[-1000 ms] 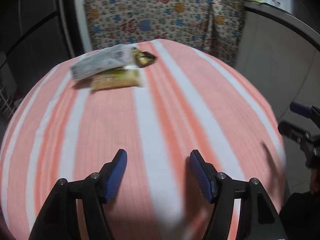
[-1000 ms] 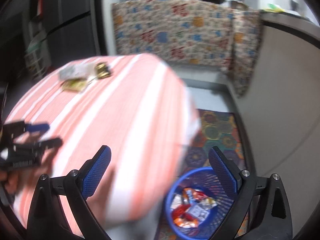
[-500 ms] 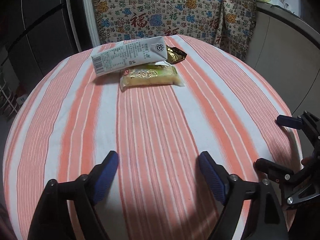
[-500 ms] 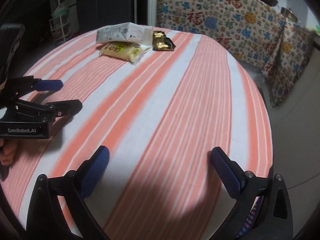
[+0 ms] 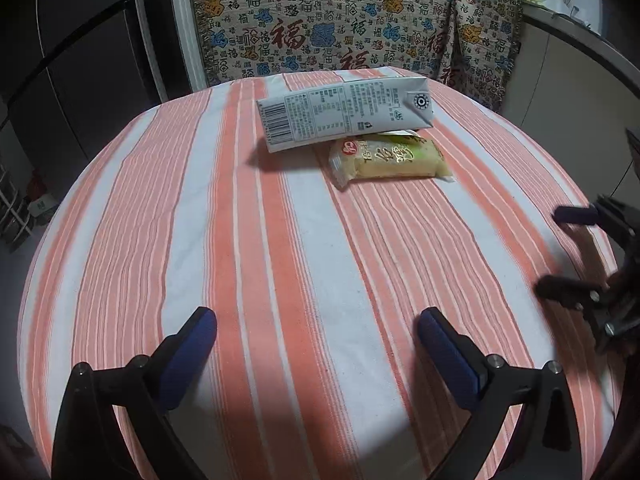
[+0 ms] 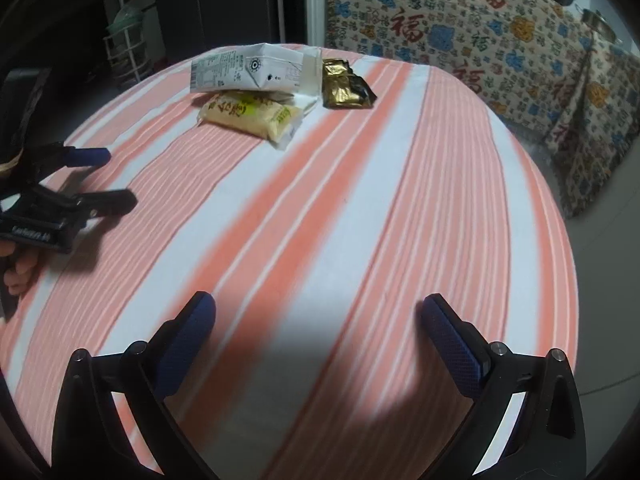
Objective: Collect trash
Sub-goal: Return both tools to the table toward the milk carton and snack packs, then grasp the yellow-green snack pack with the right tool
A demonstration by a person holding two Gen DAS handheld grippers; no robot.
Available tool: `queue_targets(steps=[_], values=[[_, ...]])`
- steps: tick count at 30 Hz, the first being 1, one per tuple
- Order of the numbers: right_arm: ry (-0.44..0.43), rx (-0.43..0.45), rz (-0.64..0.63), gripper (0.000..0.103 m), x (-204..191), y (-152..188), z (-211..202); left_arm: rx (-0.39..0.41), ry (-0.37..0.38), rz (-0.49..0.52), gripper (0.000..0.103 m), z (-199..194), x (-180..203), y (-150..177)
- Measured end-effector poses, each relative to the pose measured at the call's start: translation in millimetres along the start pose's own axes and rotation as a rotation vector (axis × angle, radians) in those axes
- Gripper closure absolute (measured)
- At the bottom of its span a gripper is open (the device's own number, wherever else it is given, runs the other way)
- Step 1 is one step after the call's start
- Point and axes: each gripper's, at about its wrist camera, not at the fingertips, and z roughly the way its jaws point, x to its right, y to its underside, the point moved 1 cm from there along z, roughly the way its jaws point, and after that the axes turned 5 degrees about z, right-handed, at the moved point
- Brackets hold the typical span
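— Where's the trash, from where you stand?

— All at the far side of the round table, the one under the orange-and-white striped cloth. A grey-white carton lies flat on its side, and a yellow snack packet lies just in front of it, its upper edge tucked against the carton. From the right-hand view a crumpled gold wrapper sits beside the carton's end, close to it; I can't tell if they touch.

— And the grippers?

— The left gripper hangs over the near part of the cloth, tilted down, its jaws spread wide. They have just been opening, and there's nothing between them but striped cloth. The right gripper is likewise released, blue pads far apart, nothing held.

— Are they near the trash?

— No, both are well apart from it. Each shows in the other's view at the table's side, off to the edge, with a person's fingers visible under the left tool.

— Anything behind?

— A patterned cloth with red characters hangs beyond the table.
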Motion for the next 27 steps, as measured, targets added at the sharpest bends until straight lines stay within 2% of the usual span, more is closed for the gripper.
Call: queue_targets(steps=[7, 11, 13, 14, 15, 17, 22, 24, 27], values=[[-0.088, 0.011, -0.133, 0.0, -23.6, -70.0, 50.7, 0.002, 0.001, -0.004, 0.0, 0.0, -1.0, 1.0], [-0.112, 0.037, -0.163, 0.002, -33.5, -92.2, 64.5, 0.003, 0.002, -0.005, 0.0, 0.3, -0.9, 1.4], [-0.155, 0.052, -0.192, 0.019, -39.0, -93.1, 62.3, 0.003, 0.001, -0.005, 0.0, 0.5, -1.3, 1.2], [-0.166, 0.063, -0.204, 0.047, -41.6, -90.1, 58.9, 0.003, 0.001, -0.005, 0.0, 0.5, -1.4, 1.2], [-0.174, 0.072, -0.212, 0.067, -43.1, -86.2, 53.5, 0.003, 0.002, -0.005, 0.0, 0.9, -1.8, -0.1], [-0.206, 0.07, -0.199, 0.075, -42.6, -75.2, 43.6, 0.003, 0.001, -0.005, 0.0, 1.0, -1.8, 0.0], [-0.221, 0.042, -0.221, 0.078, -45.3, -17.1, 5.8, 0.004, 0.001, -0.005, 0.0, 1.4, -2.7, 0.2], [-0.179, 0.046, -0.225, 0.078, -46.3, 5.7, -10.8, 0.004, 0.001, -0.005, 0.0, 1.6, -3.3, 0.2], [-0.025, 0.049, -0.15, 0.078, -41.9, 22.2, -28.1, 0.005, -0.002, -0.009, 0.0, 2.0, -3.1, 0.0]])
